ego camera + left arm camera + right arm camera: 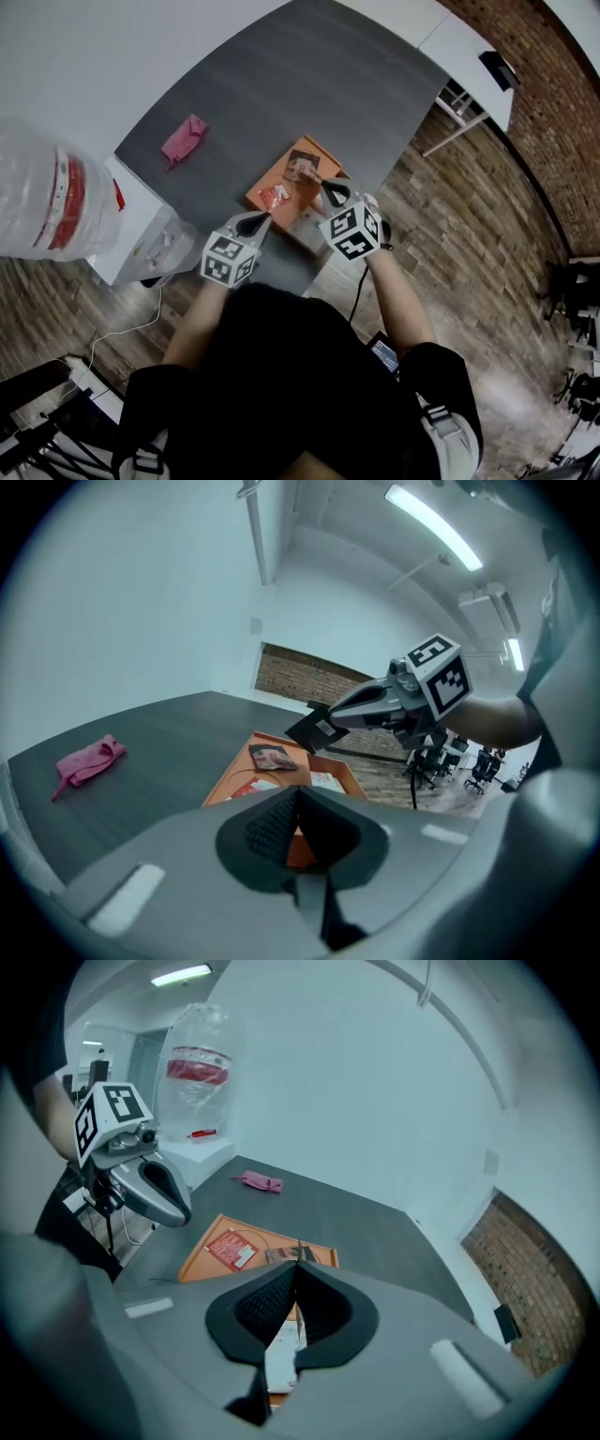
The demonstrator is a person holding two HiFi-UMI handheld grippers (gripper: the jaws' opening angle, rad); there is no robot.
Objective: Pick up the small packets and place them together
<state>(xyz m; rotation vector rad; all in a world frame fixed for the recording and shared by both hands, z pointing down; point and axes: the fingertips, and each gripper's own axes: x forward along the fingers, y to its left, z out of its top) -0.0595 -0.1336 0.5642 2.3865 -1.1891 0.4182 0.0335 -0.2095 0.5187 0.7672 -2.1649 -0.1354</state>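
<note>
- Dark packet (314, 731): pinched by its edge in the right gripper (330, 722), held above the orange tray (317, 150).
- Red packet (274, 195), brown packet (301, 167) and white packet (325, 781) lie apart on the tray; gathering looks unfinished.
- Left gripper (255, 222): jaws pressed together, empty.

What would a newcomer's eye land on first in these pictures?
Probably the orange tray at the near edge of the dark table, with a red packet lying on it. Just above it, the right gripper is shut on a dark packet. A pink cloth lies alone further left on the table.
</note>
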